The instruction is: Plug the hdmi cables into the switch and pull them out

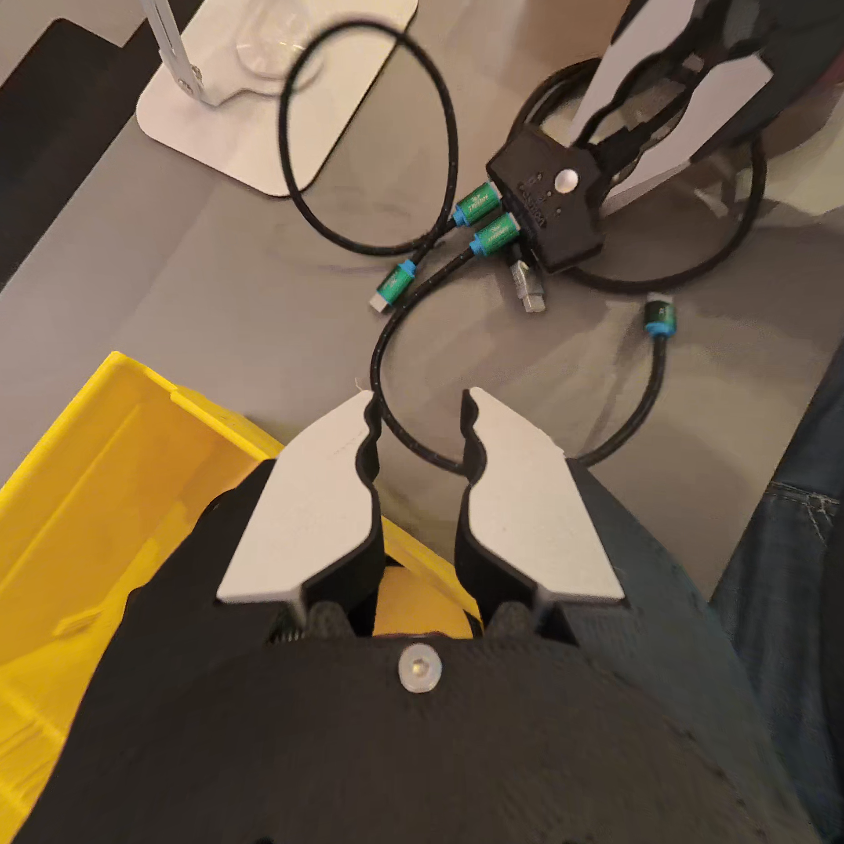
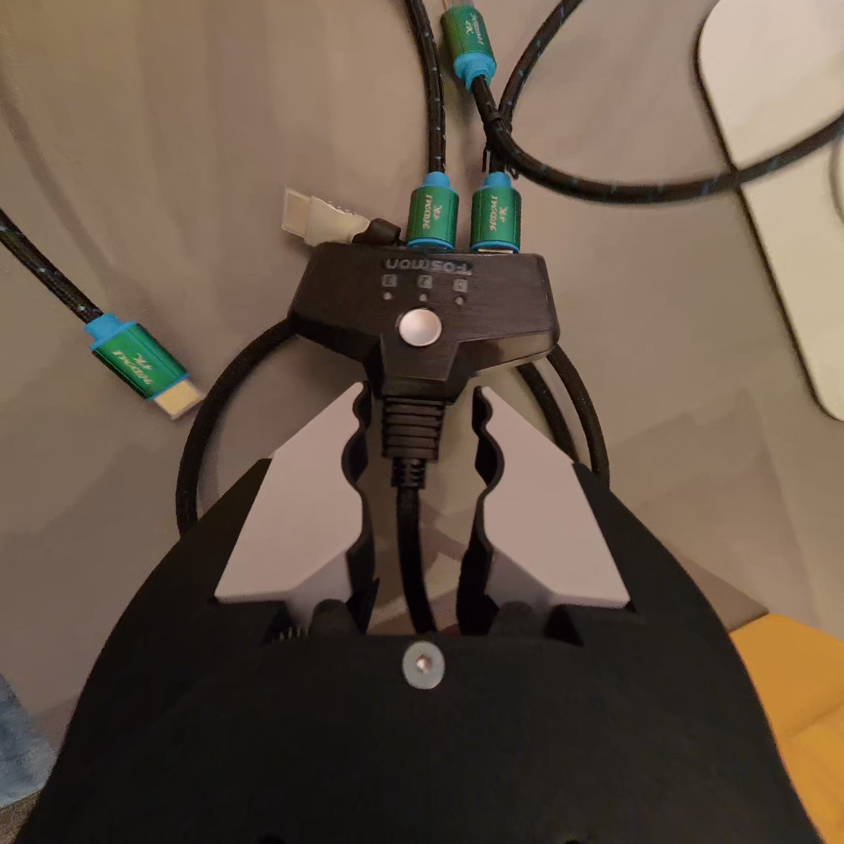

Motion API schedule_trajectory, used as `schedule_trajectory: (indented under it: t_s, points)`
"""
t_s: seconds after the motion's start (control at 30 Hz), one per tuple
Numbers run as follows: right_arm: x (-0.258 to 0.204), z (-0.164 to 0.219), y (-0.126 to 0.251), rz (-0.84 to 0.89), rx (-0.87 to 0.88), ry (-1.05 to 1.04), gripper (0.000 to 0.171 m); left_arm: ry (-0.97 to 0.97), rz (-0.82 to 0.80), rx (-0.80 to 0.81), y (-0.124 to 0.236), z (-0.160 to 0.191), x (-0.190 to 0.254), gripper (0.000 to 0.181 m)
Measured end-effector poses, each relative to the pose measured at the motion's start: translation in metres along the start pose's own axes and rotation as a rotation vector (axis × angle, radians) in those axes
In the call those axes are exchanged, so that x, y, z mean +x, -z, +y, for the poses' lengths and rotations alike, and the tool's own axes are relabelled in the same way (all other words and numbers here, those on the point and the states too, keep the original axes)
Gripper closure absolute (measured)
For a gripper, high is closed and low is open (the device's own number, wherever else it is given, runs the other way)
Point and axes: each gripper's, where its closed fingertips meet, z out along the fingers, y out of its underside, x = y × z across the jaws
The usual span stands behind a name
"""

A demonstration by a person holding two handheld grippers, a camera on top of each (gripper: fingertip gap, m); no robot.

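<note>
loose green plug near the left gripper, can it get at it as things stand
Probably yes. The left gripper is open and empty, and the loose green plug lies free on the table ahead of it, with only a slack black cable nearby.

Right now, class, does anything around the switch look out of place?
Mostly tidy. Two green plugs sit in the switch; the third port is unfilled, a clear-capped connector lying beside it. A loose green plug lies apart.

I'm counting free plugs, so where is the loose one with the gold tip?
In the right wrist view the loose plug lies flat on the grey table, left of the black switch, unplugged and clear of the right tongs.
</note>
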Motion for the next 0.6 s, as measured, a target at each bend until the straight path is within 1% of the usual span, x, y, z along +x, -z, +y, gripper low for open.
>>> schedule_trajectory:
  t_s: [0.07, 0.17, 0.2, 0.27, 0.3, 0.33, 0.4, 0.53, 0.57, 0.6]
  points:
    - [0.007, -0.003, 0.003, 0.032, -0.017, 0.042, 0.113, -0.025, -0.01, -0.026, -0.001, 0.003, 0.0, 0.148]
    - [0.018, -0.005, -0.001, 0.054, -0.061, 0.071, 0.101, -0.016, -0.001, -0.018, -0.002, 0.003, 0.0, 0.148]
    - [0.024, -0.003, -0.004, 0.065, -0.089, 0.075, 0.089, -0.009, 0.004, -0.009, -0.001, 0.002, -0.001, 0.148]
    - [0.031, 0.003, -0.015, 0.036, -0.154, 0.072, 0.073, -0.005, -0.003, 0.0, 0.002, 0.001, -0.004, 0.148]
    - [0.033, 0.0, -0.017, 0.014, -0.159, 0.068, 0.072, -0.006, -0.006, 0.005, 0.004, 0.001, -0.005, 0.148]
    - [0.039, -0.003, -0.018, 0.032, -0.165, 0.091, 0.072, -0.01, -0.002, 0.012, 0.007, 0.0, -0.005, 0.148]
    - [0.042, -0.008, -0.021, 0.019, -0.181, 0.134, 0.066, -0.012, -0.01, 0.027, 0.013, -0.002, -0.007, 0.148]
    - [0.041, -0.004, -0.032, -0.152, -0.226, 0.048, 0.064, -0.013, -0.03, 0.046, 0.028, -0.003, -0.016, 0.147]
    - [0.046, -0.005, -0.034, -0.153, -0.21, 0.053, 0.063, -0.011, -0.034, 0.058, 0.033, -0.003, -0.019, 0.147]
    - [0.05, -0.005, -0.034, -0.155, -0.215, 0.059, 0.066, -0.007, -0.042, 0.078, 0.041, -0.005, -0.023, 0.147]
